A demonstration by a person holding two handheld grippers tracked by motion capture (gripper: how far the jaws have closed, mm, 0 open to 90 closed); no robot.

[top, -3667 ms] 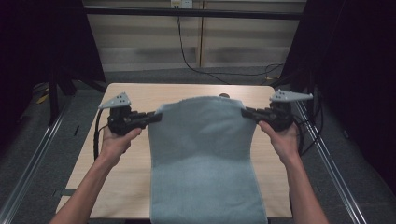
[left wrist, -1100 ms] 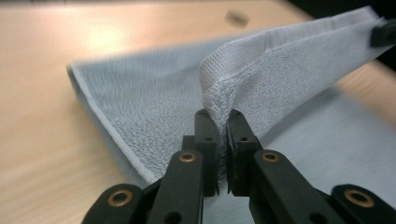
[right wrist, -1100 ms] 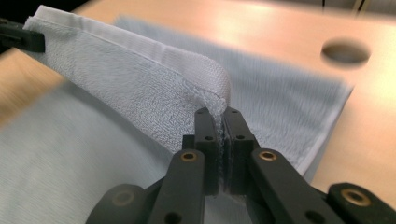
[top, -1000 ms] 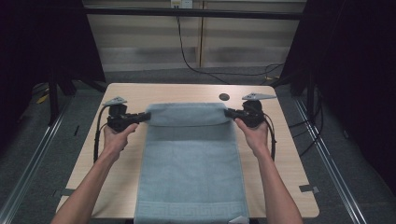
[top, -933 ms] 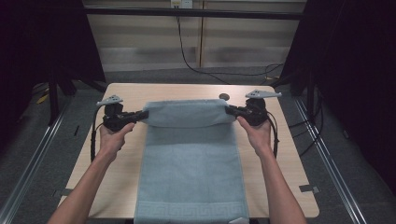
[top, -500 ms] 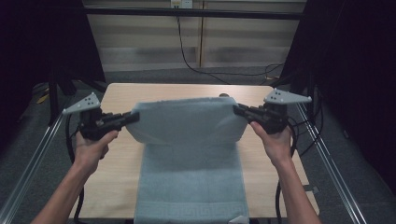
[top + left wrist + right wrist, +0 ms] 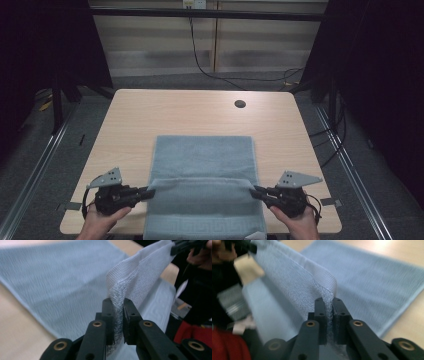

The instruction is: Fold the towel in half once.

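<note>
Towel edge clamped between the jaws of the left gripper [image 7: 117,312] and right gripper [image 7: 328,312], jaws lately eased slightly with cloth between them, light blue towel [image 7: 202,157] folded toward the near edge of the wooden table [image 7: 150,110], held edge stretched between both hands.

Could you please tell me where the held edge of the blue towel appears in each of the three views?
High view: the towel's held edge runs across the lower centre, between the left gripper and right gripper.
Left gripper view: centre, rising to the upper right.
Right gripper view: centre, rising to the upper left.
Shared landmark: the wooden table.
</note>
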